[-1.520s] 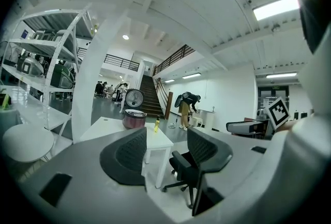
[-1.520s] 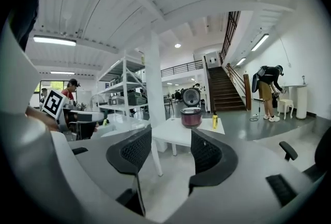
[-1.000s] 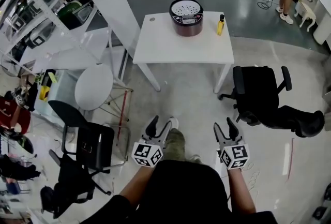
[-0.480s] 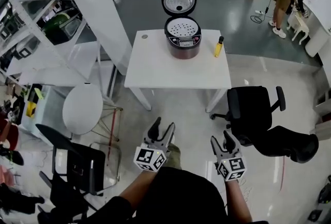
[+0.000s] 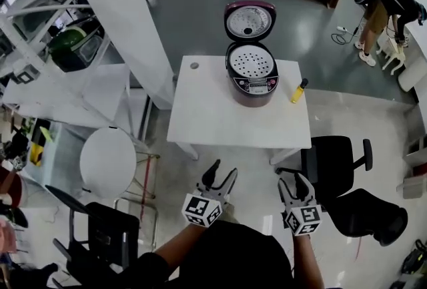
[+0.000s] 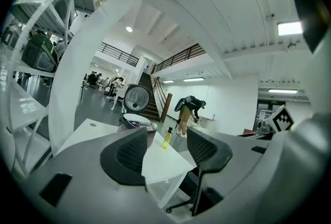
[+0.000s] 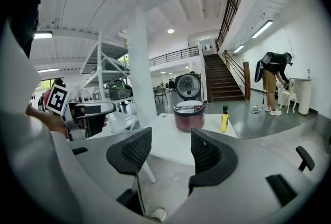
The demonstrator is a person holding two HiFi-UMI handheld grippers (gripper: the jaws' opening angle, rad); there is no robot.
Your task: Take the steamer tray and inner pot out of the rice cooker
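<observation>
Maroon rice cooker [image 5: 253,86], steamer tray [image 5: 251,62] seated inside, inner pot hidden, is seen beyond left gripper [image 5: 223,171] and right gripper [image 5: 294,182], fingers spread, empty.

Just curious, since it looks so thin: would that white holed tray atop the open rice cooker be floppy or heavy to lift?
Probably light: the tray looks thin and is full of holes. Likely stiff rather than floppy, since it lies flat across the mouth of the rice cooker without visibly sagging.
</observation>
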